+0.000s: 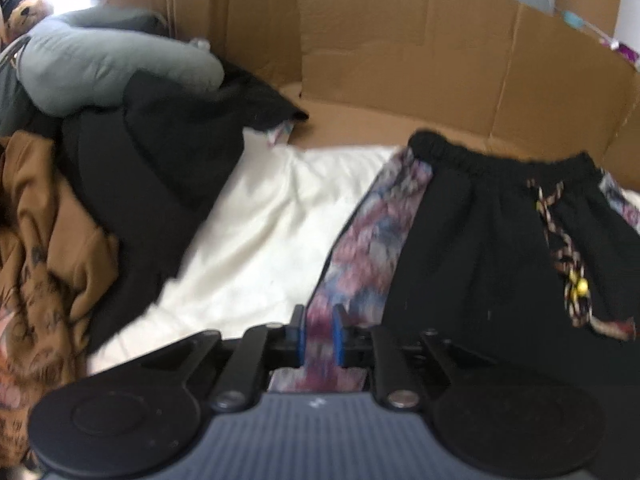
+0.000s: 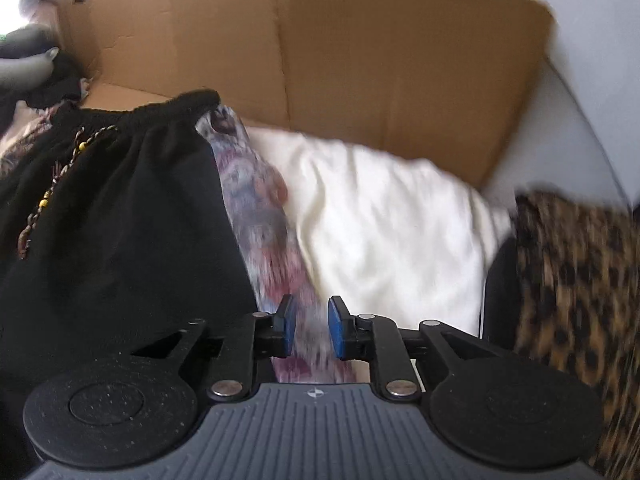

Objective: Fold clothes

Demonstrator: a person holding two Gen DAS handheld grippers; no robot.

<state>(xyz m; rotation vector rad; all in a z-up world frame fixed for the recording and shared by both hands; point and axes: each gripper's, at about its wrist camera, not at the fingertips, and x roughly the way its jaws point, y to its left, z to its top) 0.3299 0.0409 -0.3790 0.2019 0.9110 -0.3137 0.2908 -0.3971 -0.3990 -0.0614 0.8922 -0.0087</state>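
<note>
Shorts of black fabric with tie-dye side stripes (image 1: 480, 240) lie flat on a cream-white sheet (image 1: 256, 240), elastic waistband toward the brown cardboard wall (image 1: 400, 52) behind. We see our left claw (image 1: 319, 334) narrowly parted over one side stripe, and our right claw (image 2: 310, 328) slightly wider over the other; neither claw's blue pads (image 2: 335, 330) visibly press the cloth. Beside lie a dark garment heap (image 1: 160, 184) and leopard-print fabric (image 2: 576, 280).
</note>
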